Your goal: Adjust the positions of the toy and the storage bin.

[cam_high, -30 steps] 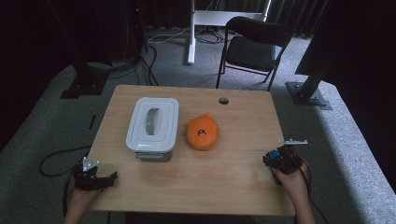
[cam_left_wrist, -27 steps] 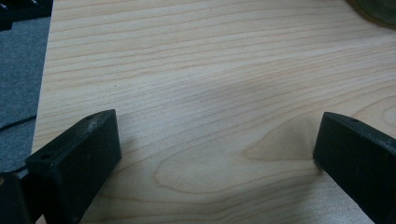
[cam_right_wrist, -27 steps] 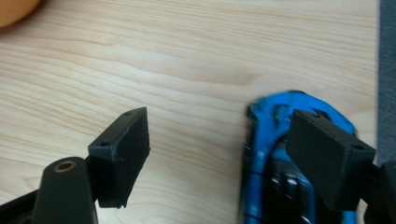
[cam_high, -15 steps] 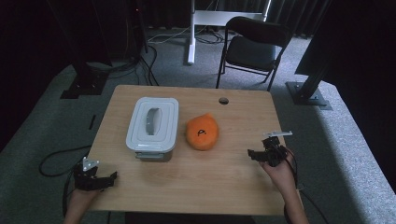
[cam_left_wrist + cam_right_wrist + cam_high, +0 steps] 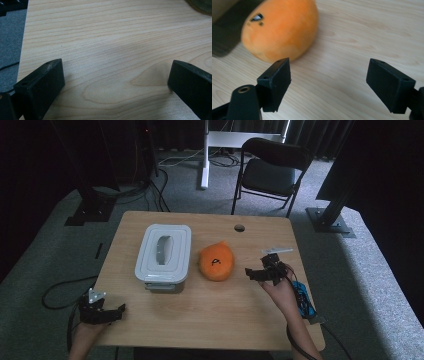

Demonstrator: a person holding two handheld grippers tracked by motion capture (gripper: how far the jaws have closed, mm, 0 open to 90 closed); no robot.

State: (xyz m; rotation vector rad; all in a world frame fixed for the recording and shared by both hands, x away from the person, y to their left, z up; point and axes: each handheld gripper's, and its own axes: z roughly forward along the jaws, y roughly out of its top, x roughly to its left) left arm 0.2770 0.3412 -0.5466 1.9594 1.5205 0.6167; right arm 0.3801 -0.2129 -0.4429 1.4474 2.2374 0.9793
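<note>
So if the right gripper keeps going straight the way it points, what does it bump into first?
Probably the orange plush toy: the open right gripper points at it, slightly off-centre, with bare table between.

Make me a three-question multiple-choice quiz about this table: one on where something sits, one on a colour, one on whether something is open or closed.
1. Where does the toy lie relative to the box?
A. to its right
B. on top of it
C. to its left

2. What colour is the toy?
A. green
B. orange
C. blue

3. How do the jaws of the right gripper stand?
A. shut on the toy
B. shut on nothing
C. open, with nothing between them

Answers:
1 A, the high view shows the toy on the table beside the box, to its right.
2 B, it is orange in the high view and the right gripper view.
3 C, the right gripper view shows the jaws wide apart over bare wood, short of the toy.
</note>
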